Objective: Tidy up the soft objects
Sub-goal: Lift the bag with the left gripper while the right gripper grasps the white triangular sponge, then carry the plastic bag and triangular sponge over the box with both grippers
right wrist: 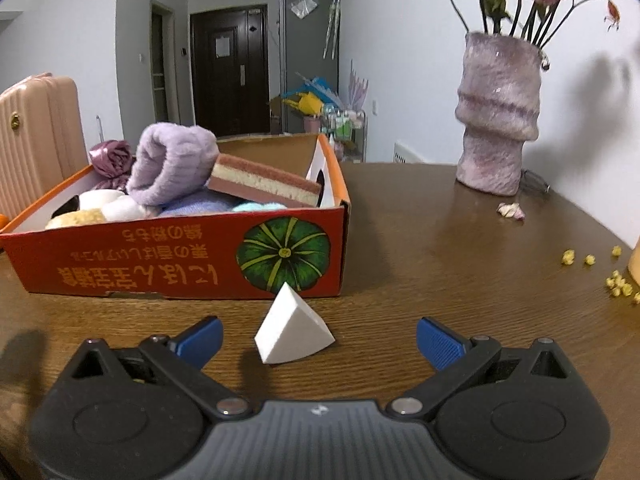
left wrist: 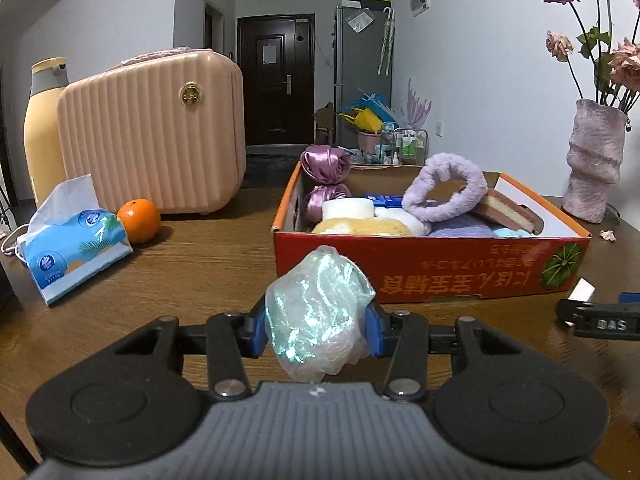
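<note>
One white wedge sponge (right wrist: 294,330), apex pointing up, upright

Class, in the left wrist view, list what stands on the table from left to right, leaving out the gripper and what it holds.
Yellow bottle → tissue pack → orange → pink suitcase → red cardboard box → fuzzy pink vase.

Crinkled glossy plastic bag (left wrist: 318,308); matt white foam wedge (right wrist: 294,330); printed cardboard box (right wrist: 180,258); fluffy lilac headband (left wrist: 446,184); shiny satin scrunchie (left wrist: 324,168); grained, faintly glossy wooden table (right wrist: 460,264); rough-textured vase (right wrist: 498,112).
</note>
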The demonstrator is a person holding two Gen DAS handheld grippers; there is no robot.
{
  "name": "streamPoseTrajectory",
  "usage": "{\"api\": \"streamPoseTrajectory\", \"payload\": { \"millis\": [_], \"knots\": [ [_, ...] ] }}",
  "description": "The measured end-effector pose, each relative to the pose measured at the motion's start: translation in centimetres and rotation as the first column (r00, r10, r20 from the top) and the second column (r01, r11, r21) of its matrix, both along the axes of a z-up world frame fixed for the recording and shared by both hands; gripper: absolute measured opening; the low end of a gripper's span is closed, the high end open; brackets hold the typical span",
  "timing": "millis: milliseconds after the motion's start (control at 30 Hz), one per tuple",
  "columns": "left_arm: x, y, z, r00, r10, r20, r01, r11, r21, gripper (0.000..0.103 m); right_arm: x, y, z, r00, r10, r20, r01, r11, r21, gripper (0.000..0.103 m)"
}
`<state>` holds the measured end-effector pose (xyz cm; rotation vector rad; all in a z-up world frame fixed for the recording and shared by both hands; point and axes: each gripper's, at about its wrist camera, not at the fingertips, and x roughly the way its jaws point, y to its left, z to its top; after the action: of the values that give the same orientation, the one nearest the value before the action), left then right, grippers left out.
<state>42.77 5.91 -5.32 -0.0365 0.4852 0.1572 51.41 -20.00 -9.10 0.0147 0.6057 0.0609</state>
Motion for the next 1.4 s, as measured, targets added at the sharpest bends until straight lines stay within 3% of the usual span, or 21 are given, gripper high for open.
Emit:
{"api": "streamPoseTrajectory", "payload": {
  "millis": [200,300,367,400,1033,1400],
  "knots": [
    [0.1,-1.0,0.0,1.0,0.001,-0.003,-0.001,1.0,-0.012,0.046,1.6,0.1,-0.4,0.999,0.02,-0.033,-0.019,1.0,0.016,0.088],
    [0.1,-1.3,-0.1,1.0,-0.003,-0.005,0.003,1.0,-0.019,0.046,1.9,0.2,-0.5,0.999,0.03,-0.044,-0.029,0.999,0.022,0.065],
    [0.2,-1.5,-0.1,1.0,-0.011,-0.007,0.011,1.0,-0.018,0.046,1.8,0.3,-0.4,0.999,0.032,-0.038,-0.031,0.999,0.019,0.038],
    [0.1,-1.5,-0.1,1.0,-0.014,-0.007,0.014,1.0,-0.016,0.046,1.7,0.3,-0.4,0.999,0.038,-0.036,-0.037,0.999,0.022,0.035],
    [0.0,-0.7,0.8,1.0,-0.017,0.014,0.018,0.998,-0.06,0.046,-1.0,1.0,1.9,0.992,0.079,0.098,-0.081,0.997,0.012,0.029],
    [1.8,-1.2,3.1,0.994,0.008,0.109,0.001,0.997,-0.076,0.046,-2.5,1.5,5.0,0.96,0.098,0.261,-0.113,0.993,0.042,0.03]
  ]
}}
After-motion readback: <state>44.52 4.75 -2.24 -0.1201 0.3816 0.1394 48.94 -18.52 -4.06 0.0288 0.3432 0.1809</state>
